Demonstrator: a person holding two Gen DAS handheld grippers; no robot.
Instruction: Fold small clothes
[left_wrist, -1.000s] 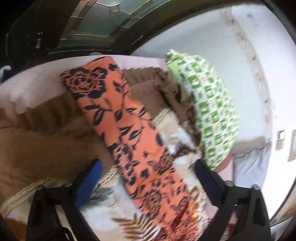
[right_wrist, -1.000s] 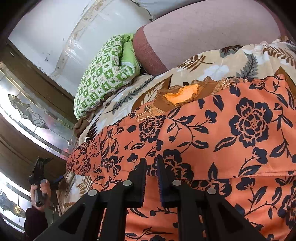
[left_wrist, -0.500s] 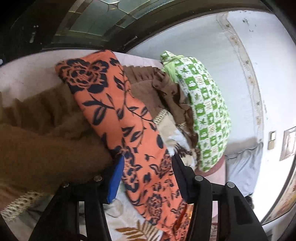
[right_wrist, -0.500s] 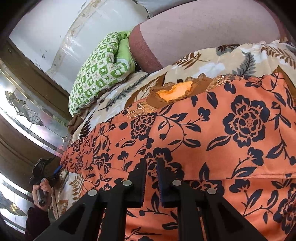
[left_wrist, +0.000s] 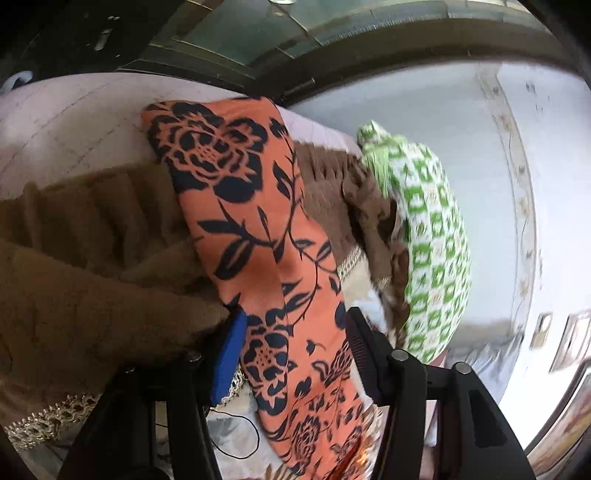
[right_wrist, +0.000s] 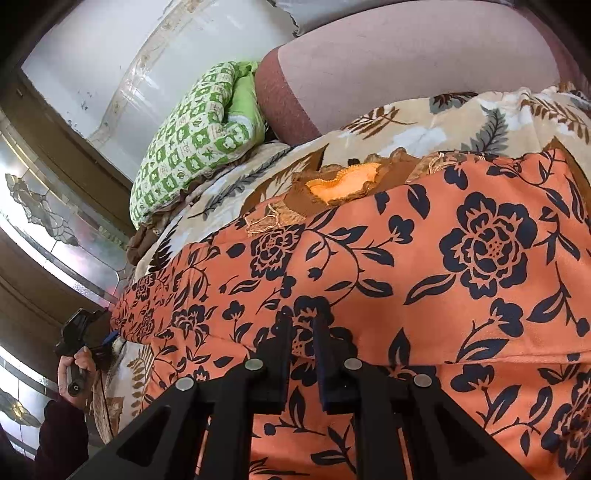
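An orange garment with dark blue flowers (left_wrist: 251, 221) lies in a long band across the bed. My left gripper (left_wrist: 291, 347) straddles one end of it. Its jaws are closing, and the cloth fills the gap and touches both pads. In the right wrist view the same garment (right_wrist: 443, 258) spreads wide, folded over itself. My right gripper (right_wrist: 301, 332) is shut on a fold at its near edge. Far left in that view, a hand (right_wrist: 74, 369) holds the left gripper (right_wrist: 79, 332) at the garment's other end.
A green-and-white patterned pillow (left_wrist: 432, 251) lies by the white wall. Brown ruffled fabric (left_wrist: 92, 258) bunches left of the garment. Underneath is a leaf-print bedspread (right_wrist: 424, 133), with a pink bolster (right_wrist: 406, 66) behind it. A dark-framed patterned glass window (right_wrist: 48, 206) runs alongside the bed.
My left gripper's jaws went from wide apart to narrow around the garment's end as it sank closer to the bed. The right gripper kept its grip and place.
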